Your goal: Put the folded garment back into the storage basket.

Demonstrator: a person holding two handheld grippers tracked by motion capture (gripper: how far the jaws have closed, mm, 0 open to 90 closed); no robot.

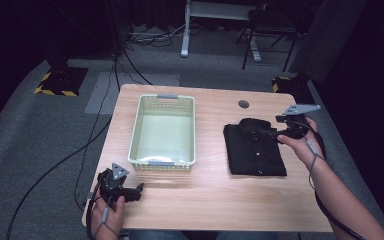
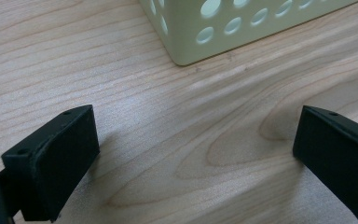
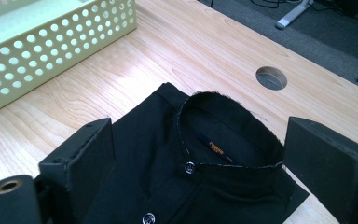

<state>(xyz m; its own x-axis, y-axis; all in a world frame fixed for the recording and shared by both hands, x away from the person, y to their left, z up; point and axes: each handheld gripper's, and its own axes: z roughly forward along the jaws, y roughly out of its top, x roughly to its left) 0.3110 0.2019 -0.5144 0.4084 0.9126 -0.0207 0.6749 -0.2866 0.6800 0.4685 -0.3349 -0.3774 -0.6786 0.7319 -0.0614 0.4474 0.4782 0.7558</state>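
Observation:
A folded black shirt [image 1: 254, 148] lies on the right half of the wooden table, collar toward the far side; its collar and buttons show close up [image 3: 205, 149] in the right gripper view. My right gripper [image 1: 275, 132] hovers at the shirt's collar end, open, with its jaws wide on either side of the collar. A pale green perforated basket [image 1: 162, 131] stands empty at the table's middle left. My left gripper [image 1: 139, 190] rests near the front left edge, open over bare wood, just short of the basket's corner [image 2: 186, 42].
A round cable hole [image 1: 243, 104] sits in the table [image 1: 200, 195] behind the shirt. Cables run on the grey floor at left. A chair [image 1: 270, 30] and a desk leg stand beyond the table's far edge.

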